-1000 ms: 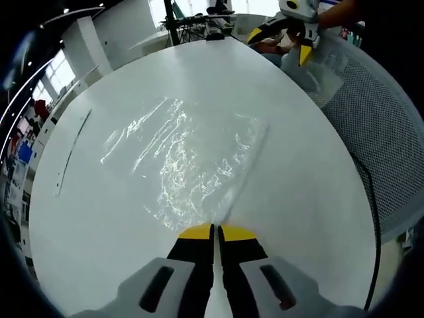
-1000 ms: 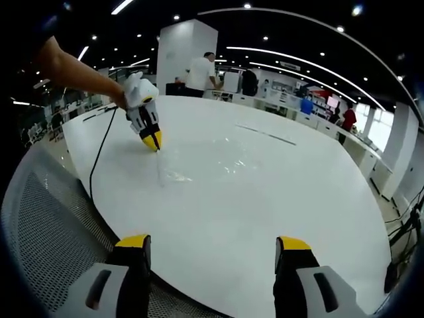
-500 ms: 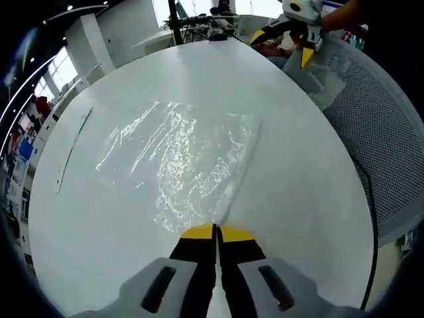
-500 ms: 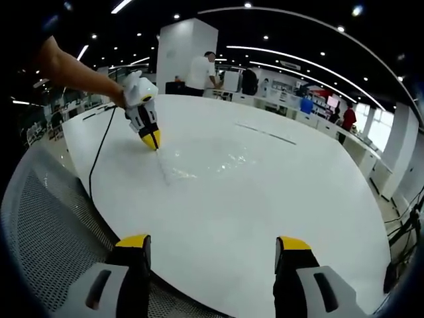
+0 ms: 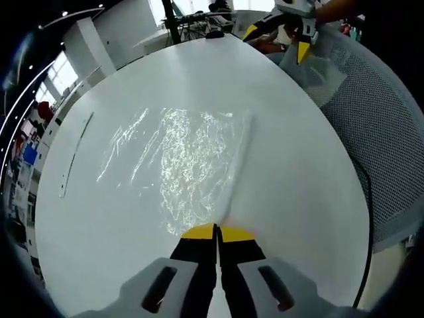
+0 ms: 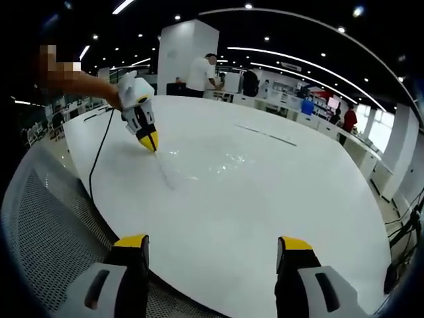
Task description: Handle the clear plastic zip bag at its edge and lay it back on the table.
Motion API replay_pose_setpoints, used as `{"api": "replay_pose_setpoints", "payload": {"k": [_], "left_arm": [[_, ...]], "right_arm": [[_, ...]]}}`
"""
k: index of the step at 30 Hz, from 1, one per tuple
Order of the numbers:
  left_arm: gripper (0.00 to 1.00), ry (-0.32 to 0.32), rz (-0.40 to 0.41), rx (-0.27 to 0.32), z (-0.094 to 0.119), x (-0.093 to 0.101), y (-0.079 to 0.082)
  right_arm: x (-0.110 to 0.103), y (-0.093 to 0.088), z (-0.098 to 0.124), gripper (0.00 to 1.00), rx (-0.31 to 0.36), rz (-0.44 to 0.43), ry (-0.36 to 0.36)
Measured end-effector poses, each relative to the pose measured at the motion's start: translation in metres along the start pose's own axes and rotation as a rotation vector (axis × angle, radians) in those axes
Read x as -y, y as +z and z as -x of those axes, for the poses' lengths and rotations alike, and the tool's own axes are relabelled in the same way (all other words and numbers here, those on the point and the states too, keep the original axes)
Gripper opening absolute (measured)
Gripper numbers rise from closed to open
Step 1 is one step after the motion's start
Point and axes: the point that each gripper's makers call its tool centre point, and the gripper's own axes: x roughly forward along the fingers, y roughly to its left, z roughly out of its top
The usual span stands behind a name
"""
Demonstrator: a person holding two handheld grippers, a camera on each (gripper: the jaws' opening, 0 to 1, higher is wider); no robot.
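Clear crinkled plastic zip bag (image 5: pixel 189 159) is lying mid-frame on the round white table (image 5: pixel 298 192); left gripper (image 5: pixel 216 232) is pinching its edge, likely releasing next; right gripper (image 6: pixel 212 246) is hanging with jaws apart.

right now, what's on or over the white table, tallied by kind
clear plastic zip bag: 1
hand-held gripper: 2, left hand-held gripper shut on the bag's edge, right hand-held gripper open
black cable: 1
thin dark strip: 1
total: 5
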Motion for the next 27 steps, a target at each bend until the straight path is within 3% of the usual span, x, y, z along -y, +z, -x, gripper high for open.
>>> {"api": "replay_pose_setpoints", "payload": {"k": [12, 21, 27], "left_arm": [[0.00, 0.023, 0.026, 0.029, 0.010, 0.004, 0.012], [0.00, 0.033, 0.011, 0.039, 0.015, 0.008, 0.022], [0.00, 0.041, 0.001, 0.036, 0.018, 0.010, 0.027]], "right_arm": [[0.001, 0.006, 0.001, 0.86, 0.026, 0.005, -0.009], [0.001, 0.012, 0.005, 0.87, -0.005, 0.109, -0.033], [0.002, 0.025, 0.009, 0.86, -0.004, 0.167, -0.025]]}}
